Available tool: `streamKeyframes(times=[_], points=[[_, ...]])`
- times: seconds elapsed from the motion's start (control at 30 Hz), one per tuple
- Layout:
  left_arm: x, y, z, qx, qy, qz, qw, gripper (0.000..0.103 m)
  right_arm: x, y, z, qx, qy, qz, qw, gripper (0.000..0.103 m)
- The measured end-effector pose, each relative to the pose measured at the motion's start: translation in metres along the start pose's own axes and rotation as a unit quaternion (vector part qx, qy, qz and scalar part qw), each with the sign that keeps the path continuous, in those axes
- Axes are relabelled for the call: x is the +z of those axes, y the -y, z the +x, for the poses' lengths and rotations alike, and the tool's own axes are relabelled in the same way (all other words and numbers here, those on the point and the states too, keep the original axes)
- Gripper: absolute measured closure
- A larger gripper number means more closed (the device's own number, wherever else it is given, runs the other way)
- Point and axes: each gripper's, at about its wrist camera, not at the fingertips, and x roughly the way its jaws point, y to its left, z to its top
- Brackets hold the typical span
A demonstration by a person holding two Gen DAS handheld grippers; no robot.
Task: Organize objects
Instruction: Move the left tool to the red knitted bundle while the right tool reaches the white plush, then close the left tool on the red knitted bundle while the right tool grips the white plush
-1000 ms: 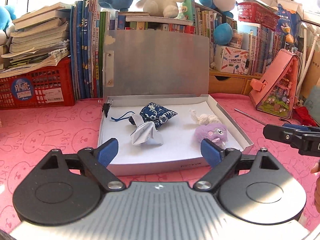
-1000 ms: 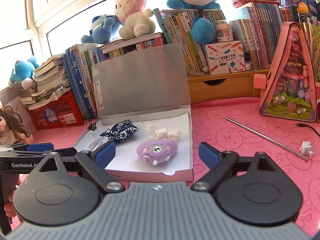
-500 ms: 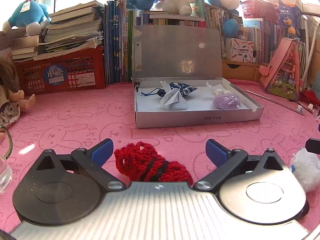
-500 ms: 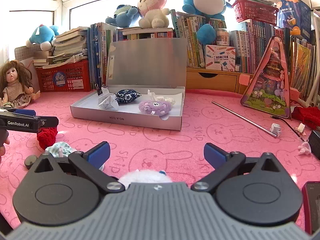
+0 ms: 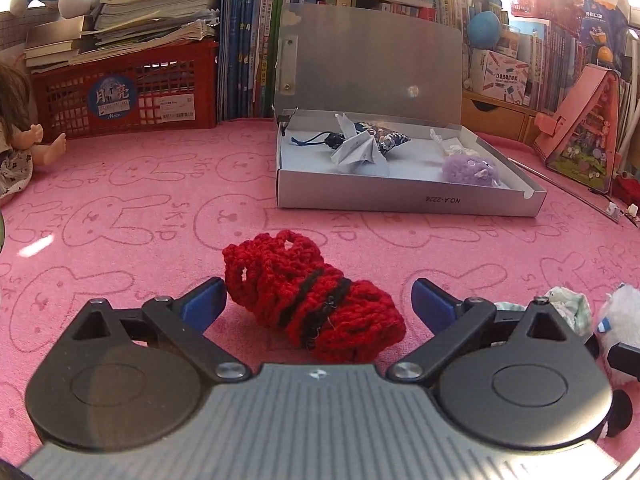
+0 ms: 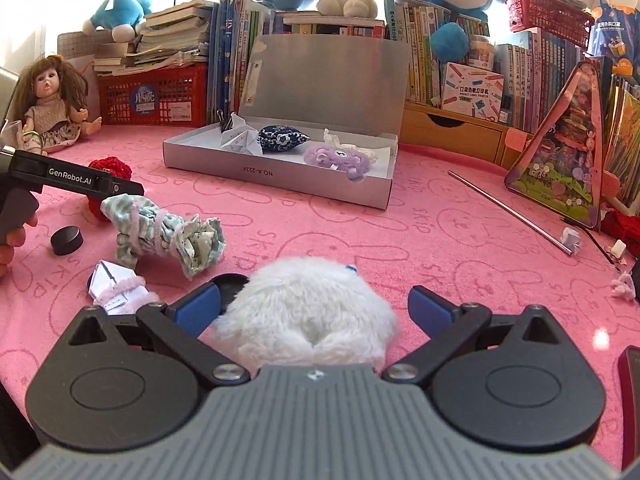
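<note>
A red knitted pouch [image 5: 312, 300] lies on the pink mat between the spread fingers of my open left gripper [image 5: 318, 304]. A white fluffy toy [image 6: 312, 312] lies between the spread fingers of my open right gripper [image 6: 314, 306]. An open grey box [image 5: 400, 196] stands beyond, holding a paper crane [image 5: 360, 150], a blue patterned pouch [image 5: 384, 136], a purple fluffy toy [image 5: 470, 166] and a white knotted thing [image 5: 444, 142]. The box also shows in the right wrist view [image 6: 280, 172]. The left gripper's body [image 6: 76, 180] shows at the left of the right wrist view, over the red pouch [image 6: 110, 168].
On the mat near the white toy lie a green cloth bundle [image 6: 164, 232], a folded paper with pink pipe cleaner [image 6: 116, 288] and a black puck [image 6: 67, 240]. A doll [image 6: 52, 108] sits left. A metal rod [image 6: 510, 212] and pink triangular case [image 6: 560, 160] are right.
Both grippers have pulled back from the box and dropped low to the mat. The red pouch now lies between the left fingers and the white toy between the right fingers.
</note>
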Motion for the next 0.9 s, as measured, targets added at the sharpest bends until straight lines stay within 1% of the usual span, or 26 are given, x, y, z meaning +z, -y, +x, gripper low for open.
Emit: streamKeyframes(times=[0.1, 0.23, 0.3, 0.4, 0.5, 0.67, 0.83, 0.9], points=[[0.000, -0.001, 0.001, 0.000, -0.004, -0.003, 1.0000, 0.003, -0.001, -0.003, 0.002, 0.007, -0.008, -0.009, 1.000, 0.000], [0.000, -0.005, 0.005, 0.006, -0.014, -0.014, 0.9998, 0.004, 0.000, -0.001, 0.006, 0.010, -0.023, -0.001, 1.000, 0.000], [0.000, -0.007, 0.007, 0.010, -0.021, -0.021, 0.9995, 0.004, 0.000, 0.000, 0.007, 0.009, -0.029, 0.000, 1.000, 0.000], [0.000, -0.007, 0.007, 0.012, -0.020, -0.021, 0.9995, 0.004, 0.000, -0.004, 0.010, 0.006, -0.038, -0.012, 0.999, 0.000], [0.000, -0.006, 0.008, 0.020, -0.021, -0.017, 0.9994, 0.007, -0.002, -0.009, 0.008, -0.001, -0.034, -0.026, 0.999, 0.001], [0.000, -0.003, 0.008, 0.025, -0.022, -0.010, 0.9994, 0.012, -0.001, -0.009, 0.008, 0.002, -0.034, -0.025, 0.999, 0.003], [0.000, 0.001, 0.009, 0.033, -0.024, -0.001, 0.9992, 0.013, -0.003, -0.011, 0.005, -0.004, -0.026, -0.033, 0.999, 0.008], [0.000, 0.002, 0.008, 0.034, -0.022, 0.001, 0.9992, 0.019, -0.004, -0.012, 0.004, -0.005, -0.023, -0.037, 0.999, 0.009]])
